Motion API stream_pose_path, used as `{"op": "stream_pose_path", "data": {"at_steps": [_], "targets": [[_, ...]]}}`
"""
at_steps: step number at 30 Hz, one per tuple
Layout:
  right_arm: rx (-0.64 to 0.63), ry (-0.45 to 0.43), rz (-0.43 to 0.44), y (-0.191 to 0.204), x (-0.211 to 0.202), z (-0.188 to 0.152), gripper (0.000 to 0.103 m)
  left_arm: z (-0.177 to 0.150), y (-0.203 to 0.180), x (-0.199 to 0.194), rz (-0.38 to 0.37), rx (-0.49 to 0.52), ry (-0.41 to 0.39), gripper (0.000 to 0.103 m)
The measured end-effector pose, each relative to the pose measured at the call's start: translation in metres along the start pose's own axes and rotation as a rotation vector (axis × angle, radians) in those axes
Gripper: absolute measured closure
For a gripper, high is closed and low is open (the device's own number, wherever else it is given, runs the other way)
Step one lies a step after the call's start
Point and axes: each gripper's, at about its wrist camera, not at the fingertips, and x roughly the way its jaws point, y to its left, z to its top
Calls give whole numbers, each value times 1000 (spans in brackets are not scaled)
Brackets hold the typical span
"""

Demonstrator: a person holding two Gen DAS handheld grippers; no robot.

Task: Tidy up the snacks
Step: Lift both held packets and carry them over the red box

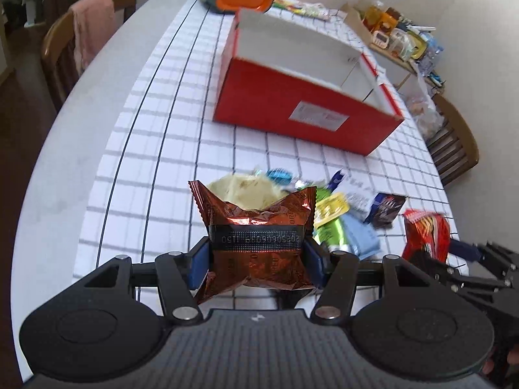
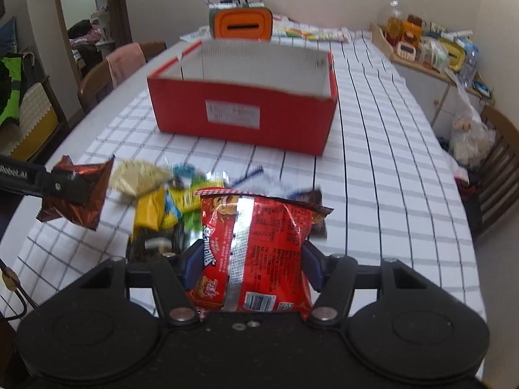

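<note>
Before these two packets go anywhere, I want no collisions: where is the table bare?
Bare checked cloth runs right of the red box and in the strip between it and the snack pile. The box interior looks free. Crowded: the pile, the far end by the orange container.

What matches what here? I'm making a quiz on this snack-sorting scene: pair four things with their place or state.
Things:
1. copper foil packet
2. red snack bag
3. red box
4. orange-faced container

Places or states:
A. open-topped, nothing visible inside
B. clamped in the right gripper
C. behind the box, at the table's far end
D. clamped in the left gripper

Pairs: 1-D, 2-B, 3-A, 4-C
</note>
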Motion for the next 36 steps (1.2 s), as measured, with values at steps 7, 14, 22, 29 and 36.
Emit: {"op": "stream_pose_path", "data": {"at_steps": [7,14,22,29,36], "targets": [[8,-74,24,-17,-3,57,42,36,-28,-8,-11,68,-57,44],[-34,-117,19,-30,13,108,42,81,-49,3,5,111,-95,44],[-103,-124,-24,-38,57,151,42,139,-65,36,69,163,-107,44],[-149,-85,-39,-46,105,182,42,187,-73,74,140,199,-107,44],[-139,-12,-11,-55,157,205,42,221,-67,120,174,192,-41,44]]}}
